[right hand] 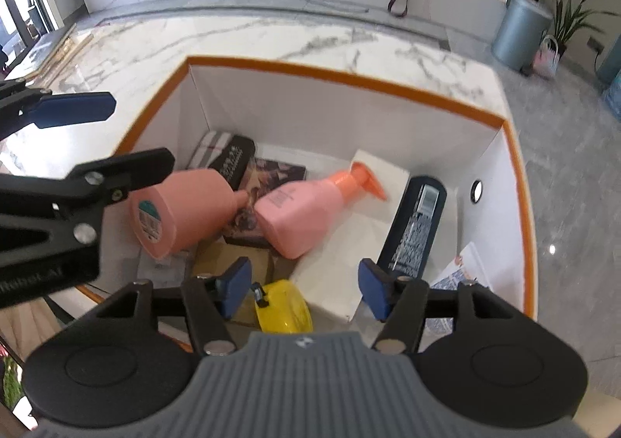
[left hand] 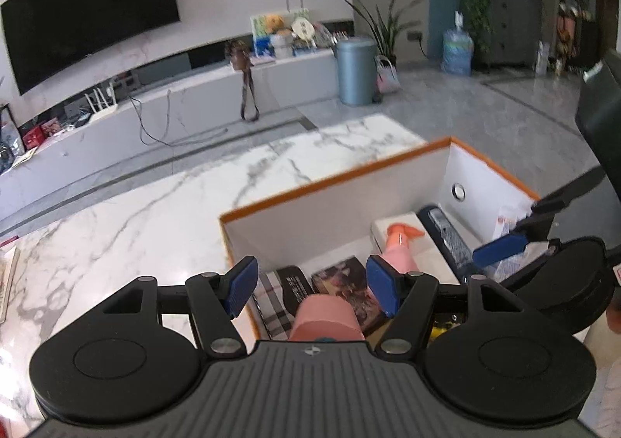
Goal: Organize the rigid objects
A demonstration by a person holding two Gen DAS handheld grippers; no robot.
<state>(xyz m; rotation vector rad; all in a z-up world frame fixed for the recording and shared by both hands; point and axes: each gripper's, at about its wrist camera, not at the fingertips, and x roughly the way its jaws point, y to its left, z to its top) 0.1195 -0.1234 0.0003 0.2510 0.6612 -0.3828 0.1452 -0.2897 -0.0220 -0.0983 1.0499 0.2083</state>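
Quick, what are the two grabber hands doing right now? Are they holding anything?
Left gripper: open, holding nothing.
Right gripper: open, holding nothing.

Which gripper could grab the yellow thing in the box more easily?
Probably the right gripper. Its open jaws hang just above the yellow thing, pointing down into the box. The left gripper hovers over the bigger pink bottle at the other side.

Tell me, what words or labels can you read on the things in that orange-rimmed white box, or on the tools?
Nothing reads clearly.
Black flat box: white characters, blurred.
Pink pump bottle: label print too small.
Peach plastic bottle: teal base sticker, too small.
Dark blue tube: white print, blurred.
Left gripper: white lettering on its black body, cut off.
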